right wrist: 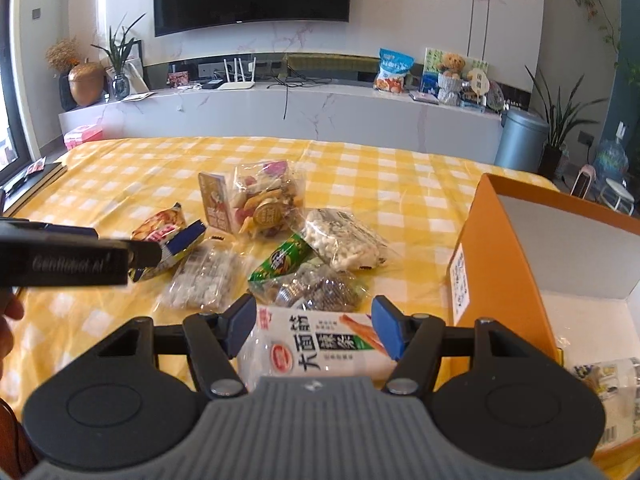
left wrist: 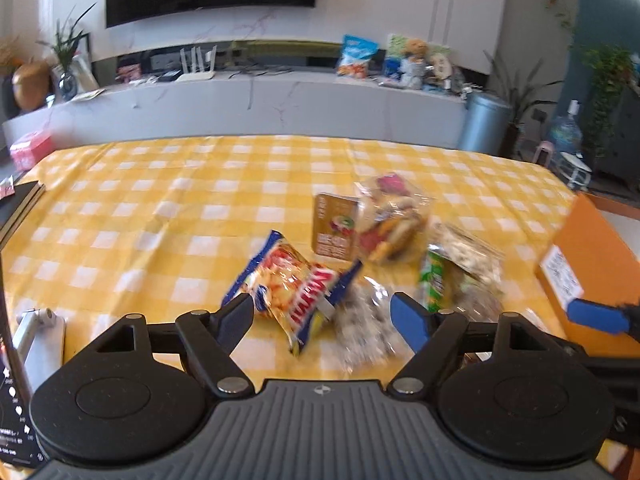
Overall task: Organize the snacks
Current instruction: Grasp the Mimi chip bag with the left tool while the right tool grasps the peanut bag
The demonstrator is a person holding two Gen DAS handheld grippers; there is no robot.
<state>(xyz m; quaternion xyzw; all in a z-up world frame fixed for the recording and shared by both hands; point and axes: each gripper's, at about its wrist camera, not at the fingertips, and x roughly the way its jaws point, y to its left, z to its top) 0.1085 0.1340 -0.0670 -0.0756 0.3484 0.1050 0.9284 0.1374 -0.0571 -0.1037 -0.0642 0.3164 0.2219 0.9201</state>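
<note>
The yellow-checked table (right wrist: 400, 184) is being shared by an open orange box (right wrist: 516, 248) at the right and a loose heap of snacks. A white biscuit pack (right wrist: 316, 356) is being gripped between the pads of the right gripper (right wrist: 314, 330), just beside the box; it is best being carried level over the rim before release. The left gripper (left wrist: 322, 314) is being held wide and empty over the blue-edged chip bag (left wrist: 294, 288), which is best being straddled across its crimped middle.
</note>
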